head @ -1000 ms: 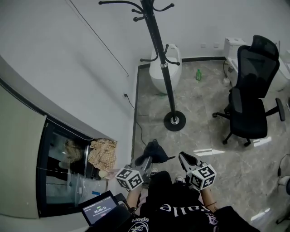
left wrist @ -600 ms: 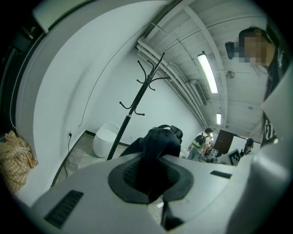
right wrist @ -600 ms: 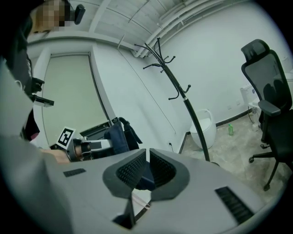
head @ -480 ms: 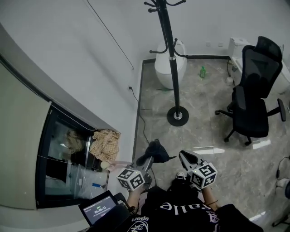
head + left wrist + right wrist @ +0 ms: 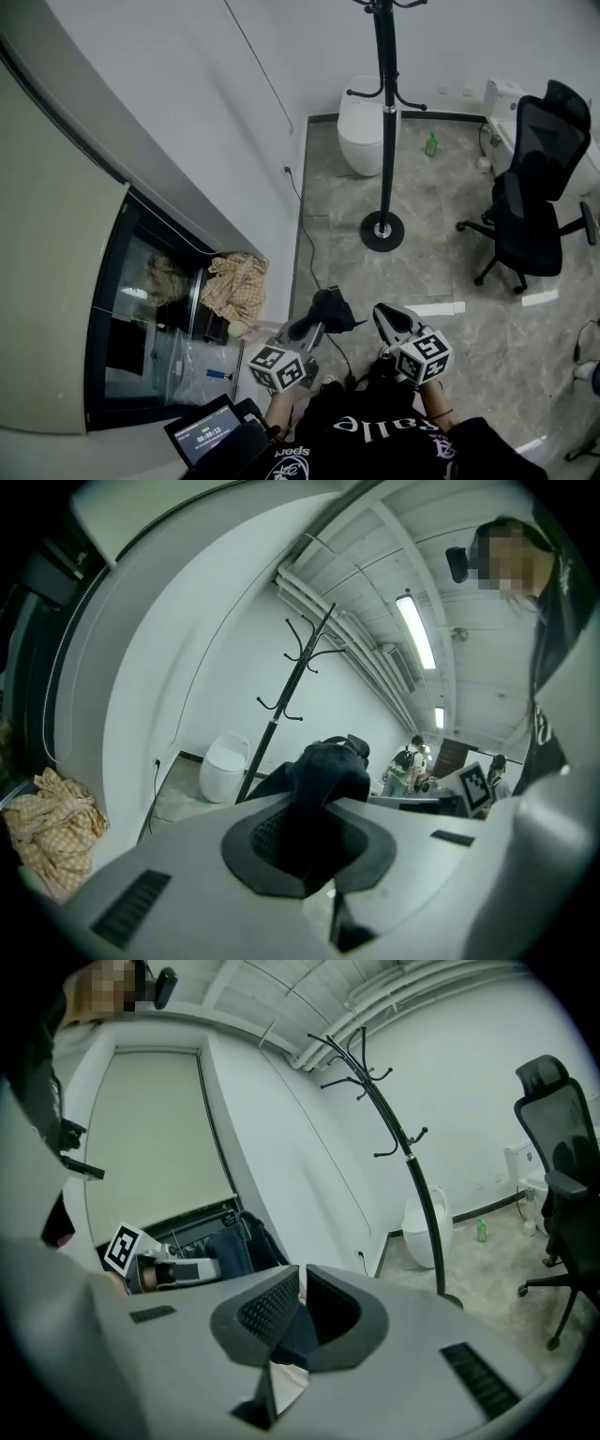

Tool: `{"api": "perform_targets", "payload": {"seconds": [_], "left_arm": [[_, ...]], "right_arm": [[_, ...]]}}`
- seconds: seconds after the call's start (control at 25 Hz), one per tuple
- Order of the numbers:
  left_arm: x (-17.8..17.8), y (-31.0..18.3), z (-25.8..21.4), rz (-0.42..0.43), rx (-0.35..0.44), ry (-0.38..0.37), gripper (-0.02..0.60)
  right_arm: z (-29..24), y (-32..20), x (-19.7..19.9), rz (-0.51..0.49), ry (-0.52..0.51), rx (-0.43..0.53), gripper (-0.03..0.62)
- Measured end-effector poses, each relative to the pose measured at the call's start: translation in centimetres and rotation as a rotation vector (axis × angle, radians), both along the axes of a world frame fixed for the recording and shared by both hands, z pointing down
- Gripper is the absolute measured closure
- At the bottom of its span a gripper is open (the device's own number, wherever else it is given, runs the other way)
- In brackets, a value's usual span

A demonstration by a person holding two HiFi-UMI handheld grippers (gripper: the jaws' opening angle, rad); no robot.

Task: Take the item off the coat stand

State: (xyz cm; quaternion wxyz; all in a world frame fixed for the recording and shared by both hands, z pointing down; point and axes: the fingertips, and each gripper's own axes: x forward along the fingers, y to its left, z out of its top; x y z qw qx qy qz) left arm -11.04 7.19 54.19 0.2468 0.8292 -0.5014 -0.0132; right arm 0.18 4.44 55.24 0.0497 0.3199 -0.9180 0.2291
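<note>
Dark item [image 5: 323, 771]: off the coat stand [image 5: 382, 122] and well apart from it; low in front of the person, nipped in the left gripper [image 5: 312, 328]
Left gripper: jaws pressed almost together on a fold of the dark item; the rest bunches out beyond the tips
Right gripper [image 5: 387, 317]: jaws drawn together with barely a sliver between them; nothing held; near the left one
Handling: judged light and soft; likely to sag and swing rather than keep a shape; not fragile; cloth can creep out of a thin pinch, so a thick fold or a seam looks the better place to grip
Look: black or very dark navy; matt; crumpled into a lump; whether a cap or a garment I cannot tell
Coat stand: black pole on a round base; the hooks that show are bare; the task looks all but done
</note>
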Motion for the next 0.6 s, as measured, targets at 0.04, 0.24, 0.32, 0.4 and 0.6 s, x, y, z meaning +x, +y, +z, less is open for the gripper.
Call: {"api": "perform_targets", "payload": {"seconds": [0.04,0.24,0.32,0.4,0.6], "left_arm": [[-1.0,0.7,0.2,0.007,-0.002,0.003,0.569],[-4.7,3.6,0.8,0.044,-0.011,0.015,0.569],[-5.7,4.6,0.9,0.063,-0.009,0.016,0.569],[-6.4,5.4,0.9,0.082,-0.006,0.018,0.569],[-7.4,7.3,0.9,0.128,0.004,0.026,0.569]], "right_arm": [[0.0,0.6,-0.9,0.011,0.002,0.004,0.559],[-0.1,4.1,-4.3,0.067,0.015,0.013,0.559],[0.1,5.4,-5.1,0.086,0.023,0.014,0.559],[0.3,6.7,-5.6,0.111,0.024,0.010,0.559],[0.4,9.1,-6.6,0.161,-0.001,-0.004,0.559]]}}
